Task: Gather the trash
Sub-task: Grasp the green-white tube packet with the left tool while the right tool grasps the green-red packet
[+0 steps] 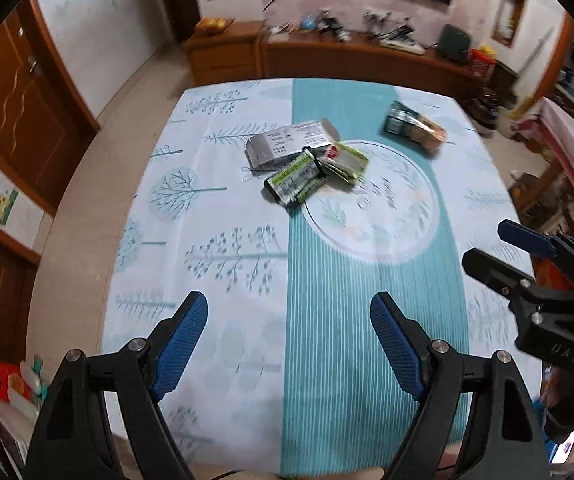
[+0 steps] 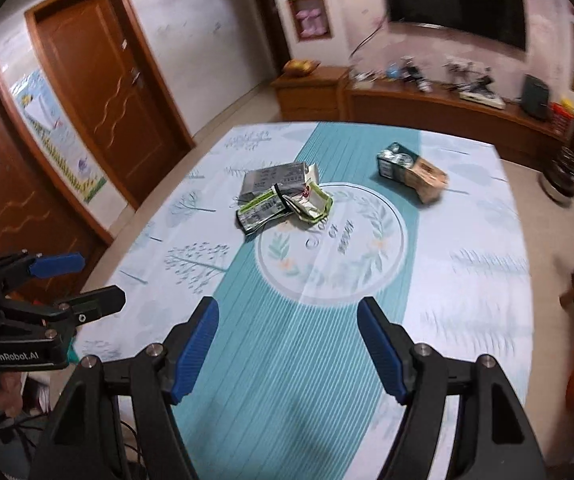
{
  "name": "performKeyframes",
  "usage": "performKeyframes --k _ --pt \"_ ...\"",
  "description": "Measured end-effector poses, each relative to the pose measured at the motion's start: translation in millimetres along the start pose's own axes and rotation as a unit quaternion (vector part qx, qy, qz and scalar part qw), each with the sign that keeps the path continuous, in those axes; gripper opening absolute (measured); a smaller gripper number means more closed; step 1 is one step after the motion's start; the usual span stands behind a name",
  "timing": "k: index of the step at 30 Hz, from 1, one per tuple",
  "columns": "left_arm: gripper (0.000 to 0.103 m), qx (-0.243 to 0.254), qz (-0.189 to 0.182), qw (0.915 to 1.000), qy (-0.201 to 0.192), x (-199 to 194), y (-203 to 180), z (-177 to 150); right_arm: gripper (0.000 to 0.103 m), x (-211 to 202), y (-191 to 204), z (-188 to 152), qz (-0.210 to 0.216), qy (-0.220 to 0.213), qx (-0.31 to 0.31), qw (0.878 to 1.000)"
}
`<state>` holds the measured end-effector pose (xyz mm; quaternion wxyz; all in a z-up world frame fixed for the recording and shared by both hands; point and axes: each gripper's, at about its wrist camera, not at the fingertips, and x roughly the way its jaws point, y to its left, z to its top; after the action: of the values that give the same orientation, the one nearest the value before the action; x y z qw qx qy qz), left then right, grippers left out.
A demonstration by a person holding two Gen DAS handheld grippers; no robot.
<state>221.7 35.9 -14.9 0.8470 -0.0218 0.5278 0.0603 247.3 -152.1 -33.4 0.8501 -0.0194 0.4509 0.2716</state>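
Both grippers, left (image 1: 289, 344) and right (image 2: 287, 346), had fingers wide, empty. Risk: flattened cartons (image 1: 307, 160) overlapped on worktop (image 1: 215, 360); one grasp might drag neighbours off.

Ahead of the jaws stands a table with a white and teal tablecloth (image 1: 223, 208). Beyond it, a long wooden cabinet (image 2: 427, 110) runs along the pale wall under a dark television (image 2: 453, 0). To the left are brown wooden doors (image 2: 103, 80) and a beige floor (image 1: 87, 184).

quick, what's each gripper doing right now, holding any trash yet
left gripper: open, holding nothing, over the near end of the table
right gripper: open, holding nothing; the trash lies farther up the table
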Motion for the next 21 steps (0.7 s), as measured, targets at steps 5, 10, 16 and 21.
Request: performKeyframes --k 5,10,16,21 --pt "0.082 -0.018 0.026 0.9994 0.015 41 -5 39 0.072 60 -23 40 0.025 0.031 -0.049 0.998" --pt "0.082 -0.027 0.050 0.9977 0.037 77 -4 60 0.072 108 -35 63 0.039 0.052 -0.071 0.995" --pt "0.082 -0.034 0.062 0.9959 0.055 104 -2 72 0.072 158 -36 78 0.048 0.076 -0.094 0.992" --pt "0.082 -0.042 0.064 0.9947 0.068 117 0 76 0.072 188 -32 81 0.044 0.091 -0.125 0.987"
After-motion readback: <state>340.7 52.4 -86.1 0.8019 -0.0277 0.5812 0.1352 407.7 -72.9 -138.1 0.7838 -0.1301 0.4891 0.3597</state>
